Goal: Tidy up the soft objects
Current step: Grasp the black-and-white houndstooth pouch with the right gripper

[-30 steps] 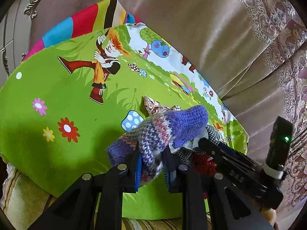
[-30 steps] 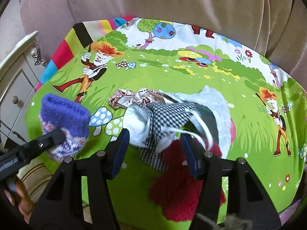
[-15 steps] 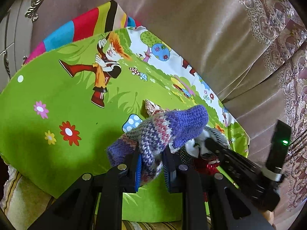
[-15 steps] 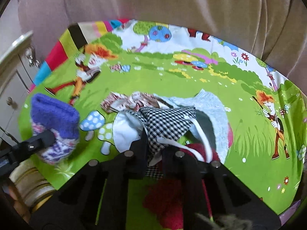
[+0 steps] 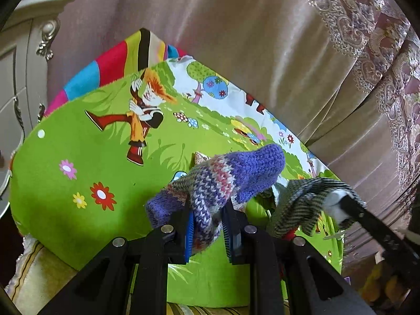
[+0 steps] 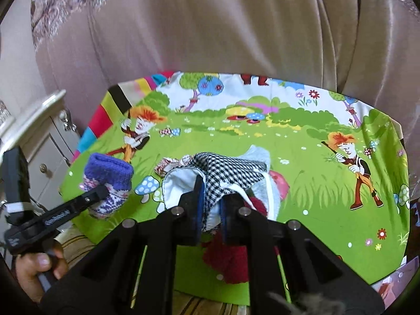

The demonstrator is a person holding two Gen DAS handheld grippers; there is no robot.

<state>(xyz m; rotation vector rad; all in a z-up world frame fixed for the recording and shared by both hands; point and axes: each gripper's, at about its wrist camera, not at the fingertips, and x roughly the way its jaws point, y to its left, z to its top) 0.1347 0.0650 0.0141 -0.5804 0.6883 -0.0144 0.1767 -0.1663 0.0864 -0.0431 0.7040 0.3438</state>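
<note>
My left gripper (image 5: 208, 229) is shut on a purple patterned knit sock (image 5: 223, 181) and holds it up over the green cartoon mat (image 5: 78, 157). The same sock (image 6: 109, 181) shows at the left of the right wrist view, in the left gripper (image 6: 101, 193). My right gripper (image 6: 212, 210) is shut on a black-and-white houndstooth cloth with a white lining (image 6: 225, 170), lifted off the pile. The cloth (image 5: 302, 204) hangs at the right of the left wrist view. Below it lie a pale grey cloth (image 6: 260, 157), a red fuzzy piece (image 6: 228, 260) and a brown patterned scrap (image 6: 168, 164).
The mat (image 6: 328, 197) covers a raised surface in front of beige curtains (image 6: 210, 26). A cream cabinet with drawers (image 6: 39, 141) stands at the left. A hand (image 6: 34, 270) grips the left tool's handle. A striped colourful cloth (image 5: 105, 65) lies at the mat's far left corner.
The right gripper closed on the houndstooth cloth and lifted it off the pile. The left gripper rose slightly, still holding the sock.
</note>
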